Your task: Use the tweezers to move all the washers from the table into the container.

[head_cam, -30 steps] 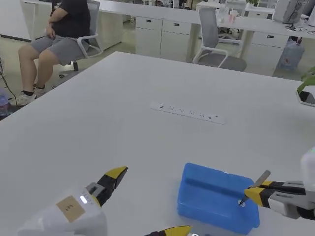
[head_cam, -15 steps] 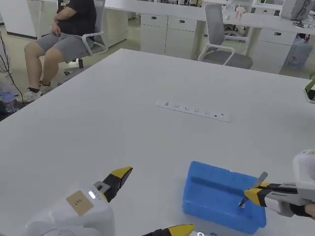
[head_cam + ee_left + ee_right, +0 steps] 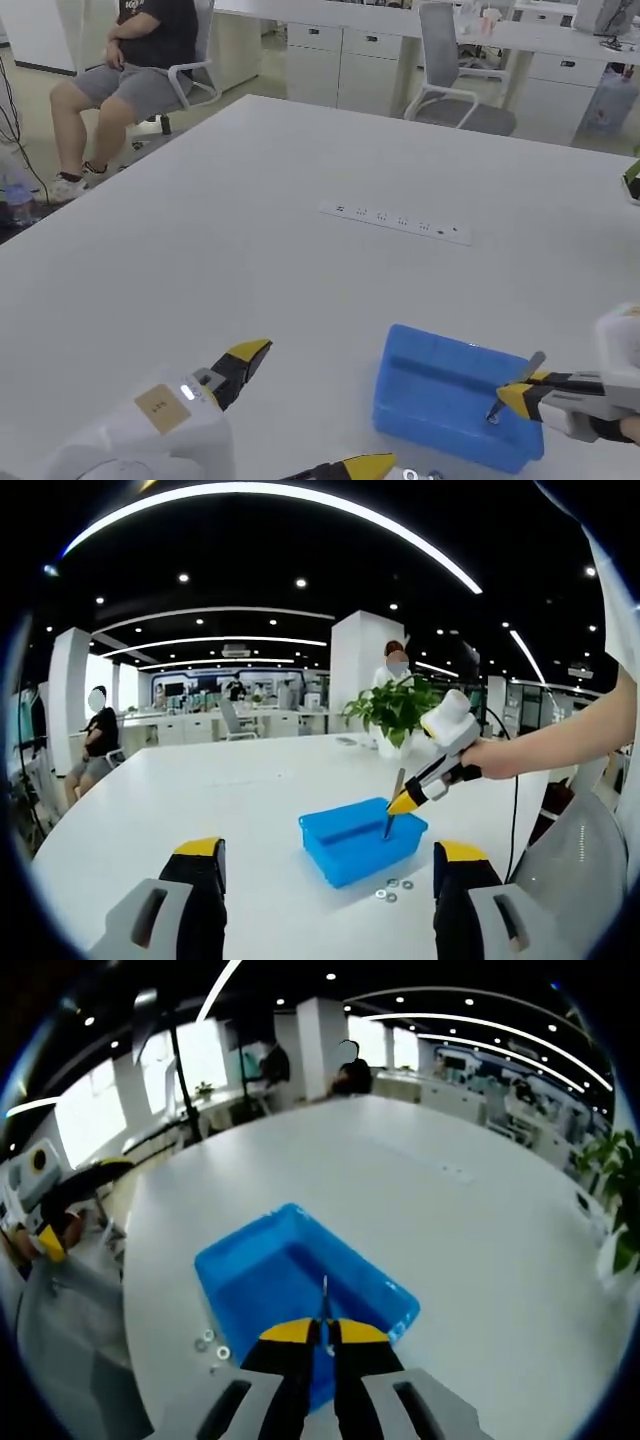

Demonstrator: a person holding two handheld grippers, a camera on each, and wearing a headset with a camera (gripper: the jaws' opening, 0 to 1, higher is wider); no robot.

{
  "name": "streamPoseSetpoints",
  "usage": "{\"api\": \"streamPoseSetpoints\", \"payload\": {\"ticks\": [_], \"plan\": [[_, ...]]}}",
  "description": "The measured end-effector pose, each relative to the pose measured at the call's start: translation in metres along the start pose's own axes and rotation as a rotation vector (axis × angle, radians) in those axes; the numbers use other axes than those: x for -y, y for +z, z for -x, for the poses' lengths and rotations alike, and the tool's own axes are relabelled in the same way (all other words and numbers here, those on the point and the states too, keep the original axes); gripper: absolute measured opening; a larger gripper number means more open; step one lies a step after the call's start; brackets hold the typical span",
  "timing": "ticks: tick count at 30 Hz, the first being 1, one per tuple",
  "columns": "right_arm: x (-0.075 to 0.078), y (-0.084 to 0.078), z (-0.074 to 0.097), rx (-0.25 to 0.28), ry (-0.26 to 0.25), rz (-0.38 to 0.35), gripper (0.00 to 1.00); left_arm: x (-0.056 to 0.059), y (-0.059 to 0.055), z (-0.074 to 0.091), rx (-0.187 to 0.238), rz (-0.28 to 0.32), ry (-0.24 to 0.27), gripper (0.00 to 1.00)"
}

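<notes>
On the table (image 3: 300,200): white and wide, bare across the middle of the head view; the work sits at the lower right.
Container (image 3: 450,395): blue open tray, lower right of the head view, centre of the left gripper view (image 3: 360,840).
Left gripper (image 3: 305,410): jaws spread wide, gripping nothing, lower left of the container.
Right gripper (image 3: 515,395): pressed together on the tweezers (image 3: 533,364), reaching in from the right edge.
Tweezers: long axis slants downward, tips over the container's inside. Too small to tell whether a washer sits between them.
Washers (image 3: 210,1345): at least 3, flat on the table just beside the container's outer wall, lower left of the right gripper view.
Coming move: I'd judge the washers lie down-left of the tweezer tips, across the container wall. The left gripper is nearer, but the right gripper carries the tool.
</notes>
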State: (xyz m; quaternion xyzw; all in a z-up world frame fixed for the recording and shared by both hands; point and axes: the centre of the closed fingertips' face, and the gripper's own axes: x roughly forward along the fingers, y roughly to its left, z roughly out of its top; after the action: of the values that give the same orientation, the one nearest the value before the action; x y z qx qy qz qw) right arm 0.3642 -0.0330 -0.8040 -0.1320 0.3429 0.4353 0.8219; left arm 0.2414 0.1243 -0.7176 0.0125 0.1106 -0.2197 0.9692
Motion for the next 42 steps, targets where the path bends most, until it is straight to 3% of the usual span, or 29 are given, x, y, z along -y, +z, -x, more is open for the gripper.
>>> {"api": "streamPoseSetpoints", "payload": {"ticks": [11,22,28,42], "plan": [[-0.021,0.018,0.023,0.062,0.021,0.023,0.03,0.003,-0.003,-0.001,-0.014,-0.003,-0.012,0.85],[-0.065,0.03,0.039,0.077,0.121,0.049,0.03,0.004,-0.006,-0.001,-0.034,-0.008,-0.021,0.82],[-0.08,0.021,0.037,0.051,0.169,0.049,0.03,0.005,-0.007,-0.002,-0.04,-0.014,-0.026,0.82],[-0.094,-0.025,0.012,-0.055,0.226,-0.014,0.04,0.007,-0.01,-0.002,-0.057,-0.023,-0.038,0.8]]}}
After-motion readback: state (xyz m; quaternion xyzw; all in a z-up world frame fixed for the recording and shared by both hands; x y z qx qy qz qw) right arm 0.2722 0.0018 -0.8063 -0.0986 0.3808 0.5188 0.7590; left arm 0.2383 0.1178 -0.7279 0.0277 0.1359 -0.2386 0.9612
